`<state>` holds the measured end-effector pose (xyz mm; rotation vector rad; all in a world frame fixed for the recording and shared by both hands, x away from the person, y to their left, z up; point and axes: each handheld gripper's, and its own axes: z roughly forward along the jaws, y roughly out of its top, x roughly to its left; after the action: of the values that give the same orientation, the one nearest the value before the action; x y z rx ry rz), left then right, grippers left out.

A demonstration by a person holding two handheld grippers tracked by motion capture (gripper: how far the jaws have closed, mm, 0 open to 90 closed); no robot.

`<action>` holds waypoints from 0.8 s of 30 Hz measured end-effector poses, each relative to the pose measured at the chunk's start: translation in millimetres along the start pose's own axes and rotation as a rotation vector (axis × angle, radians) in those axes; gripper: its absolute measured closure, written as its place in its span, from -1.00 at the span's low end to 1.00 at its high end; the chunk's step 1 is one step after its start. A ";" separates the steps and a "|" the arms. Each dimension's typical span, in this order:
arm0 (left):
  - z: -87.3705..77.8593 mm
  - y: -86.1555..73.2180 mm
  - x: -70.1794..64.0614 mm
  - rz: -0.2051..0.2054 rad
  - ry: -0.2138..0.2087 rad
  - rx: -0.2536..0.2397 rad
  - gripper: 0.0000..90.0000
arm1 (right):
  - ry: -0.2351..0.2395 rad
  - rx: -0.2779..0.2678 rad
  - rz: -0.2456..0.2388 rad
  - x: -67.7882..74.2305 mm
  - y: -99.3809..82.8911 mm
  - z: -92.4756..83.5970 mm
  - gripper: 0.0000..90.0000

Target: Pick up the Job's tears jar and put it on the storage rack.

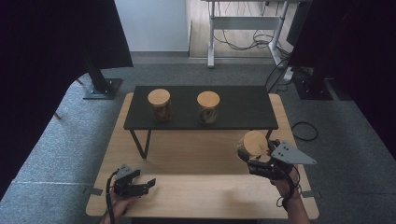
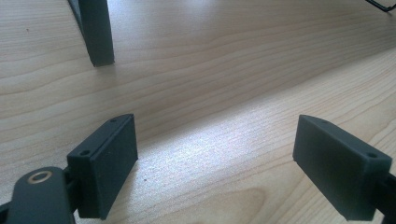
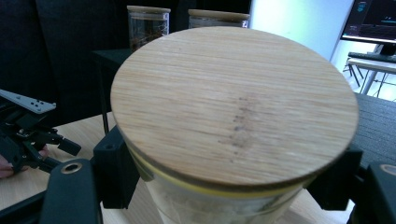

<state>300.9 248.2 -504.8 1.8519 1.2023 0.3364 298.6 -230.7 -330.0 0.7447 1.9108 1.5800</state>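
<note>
Near the shelf's (image 1: 243, 108) right end, my right gripper (image 1: 246, 155) clamps a jar (image 3: 224, 186); my left gripper (image 1: 147, 184) rests open on the table (image 1: 196, 191).

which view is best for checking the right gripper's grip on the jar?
Right gripper view: both jaws clamp the glass of the held jar just under its wooden lid. The high view shows the right gripper holding that jar small, from above. The left gripper view looks at bare tabletop.

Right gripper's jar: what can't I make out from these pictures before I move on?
- held jar: contents, right gripper view; wooden lid covers them, bottom edge cuts the glass.
- held jar's base: high view, the right gripper hides it.
- two shelf jars: contents too small, high view.
</note>
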 end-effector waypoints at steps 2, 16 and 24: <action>-0.1 0.0 0.0 0.001 0.001 0.000 -0.70 | 0.001 0.003 -0.002 -0.1 0.9 0.5 -0.45; -0.2 -0.2 0.1 0.001 0.001 0.002 -0.71 | 0.003 -0.001 -0.004 -3.2 7.9 2.2 -0.45; -0.2 -0.2 0.0 0.002 0.001 0.002 -0.71 | -0.002 -0.008 -0.005 -7.4 13.9 3.4 -0.45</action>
<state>300.5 248.3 -504.8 1.8551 1.2024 0.3368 307.2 -231.6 -316.3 0.7378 1.9021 1.5820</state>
